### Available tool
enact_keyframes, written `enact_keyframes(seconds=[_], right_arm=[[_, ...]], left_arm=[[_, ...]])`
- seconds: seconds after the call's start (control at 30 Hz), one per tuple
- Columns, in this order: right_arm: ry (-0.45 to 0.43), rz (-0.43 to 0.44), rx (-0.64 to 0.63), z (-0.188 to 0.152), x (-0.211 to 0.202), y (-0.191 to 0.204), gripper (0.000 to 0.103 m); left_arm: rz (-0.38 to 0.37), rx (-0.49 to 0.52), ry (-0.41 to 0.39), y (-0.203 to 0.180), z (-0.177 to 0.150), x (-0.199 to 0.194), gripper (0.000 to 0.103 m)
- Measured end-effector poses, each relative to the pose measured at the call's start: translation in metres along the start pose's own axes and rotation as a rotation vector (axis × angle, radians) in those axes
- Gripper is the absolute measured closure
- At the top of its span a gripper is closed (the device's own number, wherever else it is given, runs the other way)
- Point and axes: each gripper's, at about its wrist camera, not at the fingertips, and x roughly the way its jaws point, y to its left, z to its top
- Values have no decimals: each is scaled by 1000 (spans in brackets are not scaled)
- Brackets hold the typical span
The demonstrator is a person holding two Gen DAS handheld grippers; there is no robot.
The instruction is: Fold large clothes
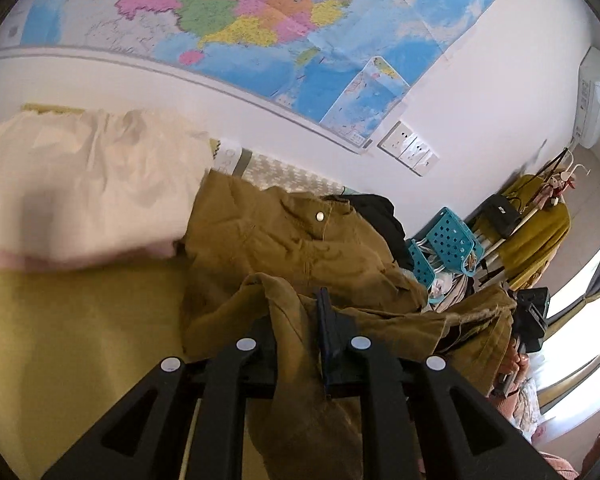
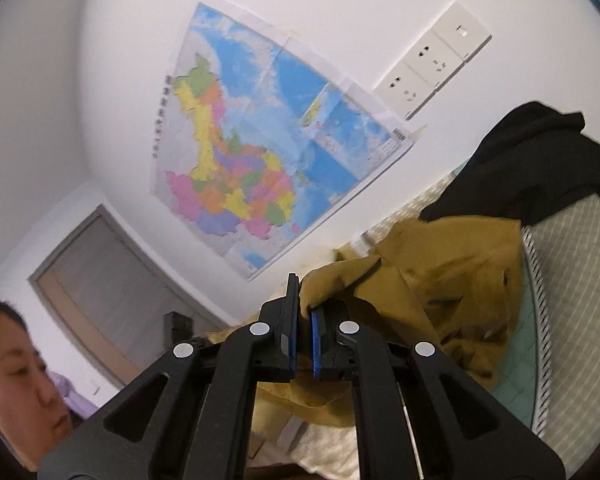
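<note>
Left wrist view: left gripper [image 1: 300, 332] has its jaws pressed together on a fold of the olive-brown garment [image 1: 284, 240]; cloth drapes over and between the fingers and hangs down toward the camera. The rest of the garment lies crumpled on a yellow-green bed cover [image 1: 72, 328], a snap button showing near its upper edge. Just beside it to the left sits a cream-white garment [image 1: 84, 184] with a pink hem, edge touching the olive cloth. A black garment [image 1: 376, 216] lies behind the olive one.

Right wrist view: right gripper [image 2: 305, 320] pinches an edge of the same olive-brown garment [image 2: 440, 280] between blue pads [image 2: 316, 344]; only a narrow gap shows between the jaws, filled by cloth. The black garment [image 2: 540, 164] rests on a pale checked cushion [image 2: 572, 280] with a striped border.

Room: white wall carrying a large coloured map [image 1: 268, 20], with a row of wall sockets [image 1: 410, 148] just beside its lower corner. Teal perforated baskets [image 1: 448, 240] stand past the bed; a rack with a mustard garment [image 1: 536, 236] is near the bright window. A wall air conditioner [image 1: 596, 96] is mounted above. A door [image 2: 96, 276] and the person's face [image 2: 16, 380] appear in the right view.
</note>
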Motion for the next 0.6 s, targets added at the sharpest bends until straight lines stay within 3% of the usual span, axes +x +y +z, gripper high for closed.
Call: enact_keyframes(seconds=[0.6], right_arm=[[9, -75, 75, 52, 61, -46, 97]], left_arm=[[61, 1, 61, 13, 61, 48, 90]])
